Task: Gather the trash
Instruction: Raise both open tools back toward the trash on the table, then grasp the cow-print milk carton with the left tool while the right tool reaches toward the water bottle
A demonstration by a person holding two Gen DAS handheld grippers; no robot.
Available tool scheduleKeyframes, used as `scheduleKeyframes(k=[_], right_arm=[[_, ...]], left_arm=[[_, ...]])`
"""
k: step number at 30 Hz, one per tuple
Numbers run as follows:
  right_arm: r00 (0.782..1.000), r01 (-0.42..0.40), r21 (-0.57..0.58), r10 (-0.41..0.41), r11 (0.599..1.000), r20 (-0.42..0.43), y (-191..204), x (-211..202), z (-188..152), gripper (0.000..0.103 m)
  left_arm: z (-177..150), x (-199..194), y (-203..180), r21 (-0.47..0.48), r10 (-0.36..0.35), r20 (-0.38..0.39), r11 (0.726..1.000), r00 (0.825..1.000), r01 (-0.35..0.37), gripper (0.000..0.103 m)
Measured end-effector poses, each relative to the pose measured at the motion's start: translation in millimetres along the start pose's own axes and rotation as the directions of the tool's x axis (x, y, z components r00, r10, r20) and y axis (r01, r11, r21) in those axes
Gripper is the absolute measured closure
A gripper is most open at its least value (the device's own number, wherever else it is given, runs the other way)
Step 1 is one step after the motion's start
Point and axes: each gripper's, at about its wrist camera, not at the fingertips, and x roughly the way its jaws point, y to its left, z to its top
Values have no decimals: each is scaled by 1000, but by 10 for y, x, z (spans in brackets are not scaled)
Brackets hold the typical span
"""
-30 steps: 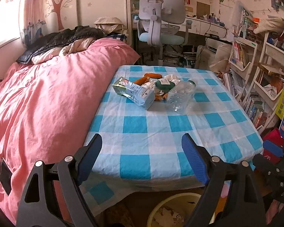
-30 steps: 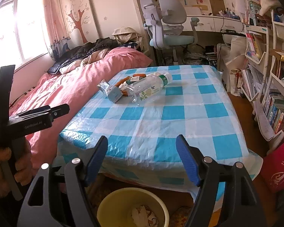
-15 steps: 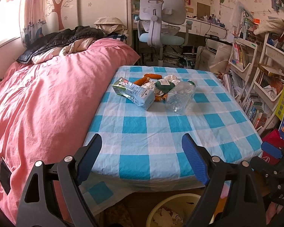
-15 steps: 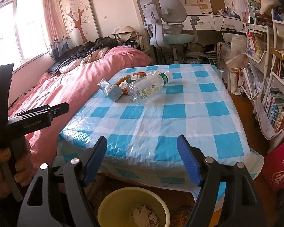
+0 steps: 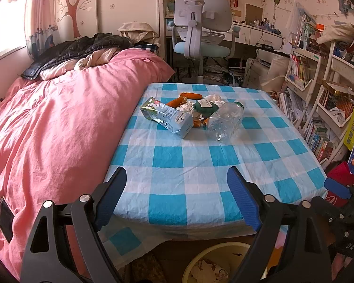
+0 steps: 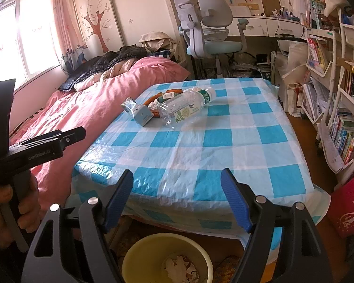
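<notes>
Both black two-finger grippers with blue pads hang at the near edge of the blue-and-white checked tablecloth (image 5: 195, 172): the left gripper (image 5: 177, 195) and the right gripper (image 6: 177, 197) each stand spread wide with nothing between the pads.

Trash lies in one cluster on the far half of the table, well apart from either tool. It comprises a light-blue and green drink carton (image 5: 167, 116) lying on its side, a clear crumpled plastic bottle with a green cap (image 6: 185, 107) just beside it, orange peel-like scraps (image 5: 177, 100), crumpled white paper (image 5: 213, 99) and a dark green round item (identity unclear) (image 5: 205, 106).

A pale yellow round bin (image 6: 167, 259) stands on the floor below the near table edge and already holds some paper scraps.

Assessment: collection from the table appears not yet begun; the step in hand is the approach. The next move calls for a forward reach across the cloth, and a wide opening suits the bottle or carton. Either may slide or crush under pressure.
</notes>
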Motion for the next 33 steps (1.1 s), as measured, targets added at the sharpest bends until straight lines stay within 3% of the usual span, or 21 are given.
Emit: scheduleKeyframes(k=[11,16,26,33], right_arm=[[1000,-12,27,12,1000,-7,-7,69,12,29],[1000,-21,81,22,997,-4,-76,128,99,29],[999,-35,115,36,993,-7,-96,344,368,29],[999,-34,182,39,983,-25,-209,707,662,28]], left_arm=[[5,13,10,-5,-3,0,1000,1000,3,19],[154,63,63,-40,-4,0,999,1000,4,19],[399,471,164,-123,-10,-50,992,999,4,19],[636,945,302,-212,-6,-87,977,996,-12,19]])
